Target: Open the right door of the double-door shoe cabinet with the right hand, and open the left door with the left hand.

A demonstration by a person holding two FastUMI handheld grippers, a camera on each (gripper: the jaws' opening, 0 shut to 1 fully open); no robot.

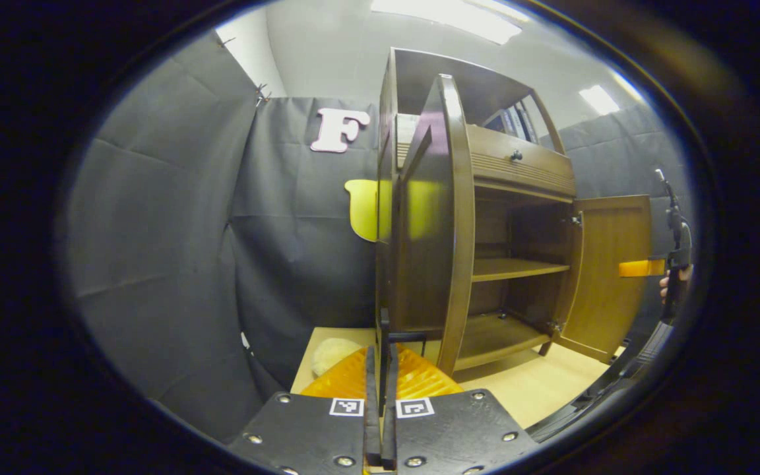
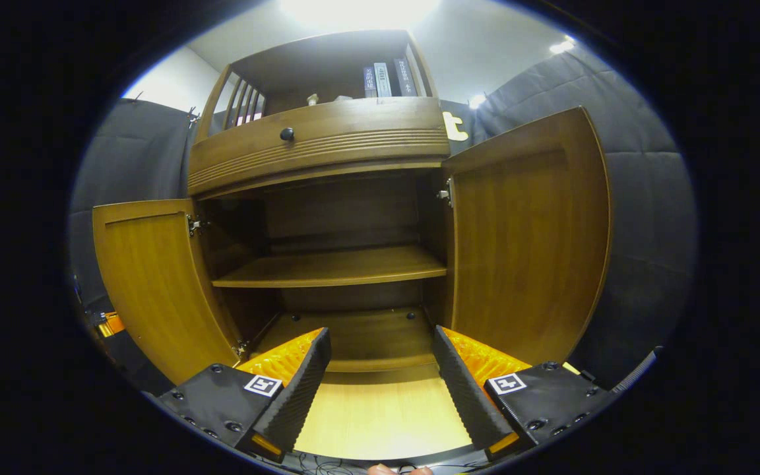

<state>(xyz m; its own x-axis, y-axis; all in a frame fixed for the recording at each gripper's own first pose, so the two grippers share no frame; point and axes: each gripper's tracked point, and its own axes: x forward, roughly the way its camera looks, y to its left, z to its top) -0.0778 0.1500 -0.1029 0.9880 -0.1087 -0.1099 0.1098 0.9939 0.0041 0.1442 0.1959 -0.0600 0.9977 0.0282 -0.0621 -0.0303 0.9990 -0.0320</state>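
Observation:
The brown wooden shoe cabinet (image 2: 317, 142) stands with both doors swung open, and its shelf (image 2: 334, 264) is bare. The left door (image 2: 149, 284) shows edge-on in the left gripper view (image 1: 446, 231). Against that door's outer face my left gripper (image 1: 383, 323) is shut, its tips meeting the dark handle (image 1: 410, 335). The right door (image 2: 532, 231) (image 1: 611, 277) hangs wide. In front of the open cabinet my right gripper (image 2: 380, 336) is open with nothing between its fingers. The left gripper view shows it farther off (image 1: 673, 264), held by a hand (image 1: 667, 287) beside the right door.
The cabinet rests on a pale wooden board (image 2: 380, 415). A drawer with a round knob (image 2: 286, 134) sits above the doors, and books (image 2: 386, 79) stand on the top shelf. A pale round object (image 1: 330, 353) lies left of the cabinet. Black cloth walls close in both sides.

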